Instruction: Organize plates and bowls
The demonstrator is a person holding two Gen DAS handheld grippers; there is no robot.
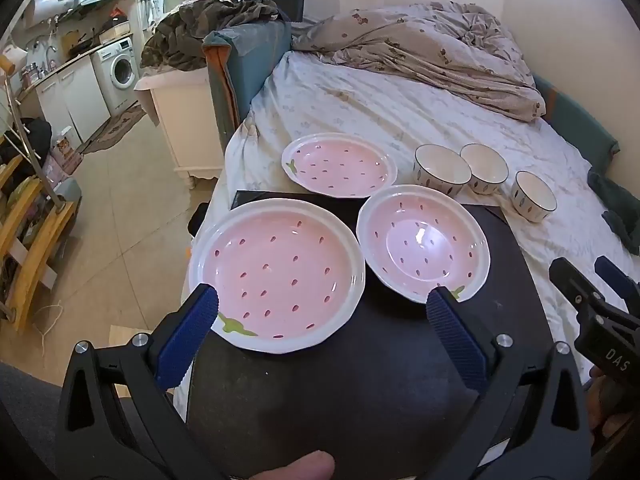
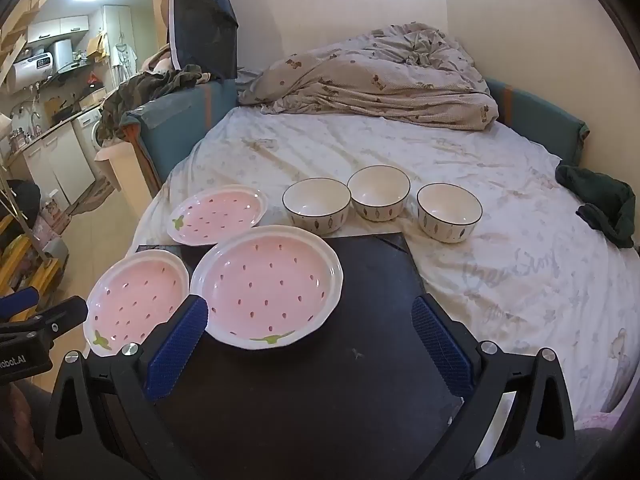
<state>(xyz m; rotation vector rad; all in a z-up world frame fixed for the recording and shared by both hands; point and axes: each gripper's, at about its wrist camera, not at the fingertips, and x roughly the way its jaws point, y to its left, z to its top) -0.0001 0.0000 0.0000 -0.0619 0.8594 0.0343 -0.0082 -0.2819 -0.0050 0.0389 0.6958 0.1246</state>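
left gripper: black frame, blue ribbed pads, silver screws | right gripper: same, "DAS" lettering

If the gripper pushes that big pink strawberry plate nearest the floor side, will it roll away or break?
The big pink plate looks wide and shallow, so it would probably slide, not roll. Its glossy surface suggests glazed ceramic: stiff, likely slippery and breakable. It sits near the black board's edge, so a push could drop it.

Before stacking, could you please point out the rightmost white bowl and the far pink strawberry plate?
Rightmost white bowl (image 2: 449, 205), right wrist view, inside bottom.
Far pink strawberry plate (image 1: 340, 166), left wrist view, pink centre.
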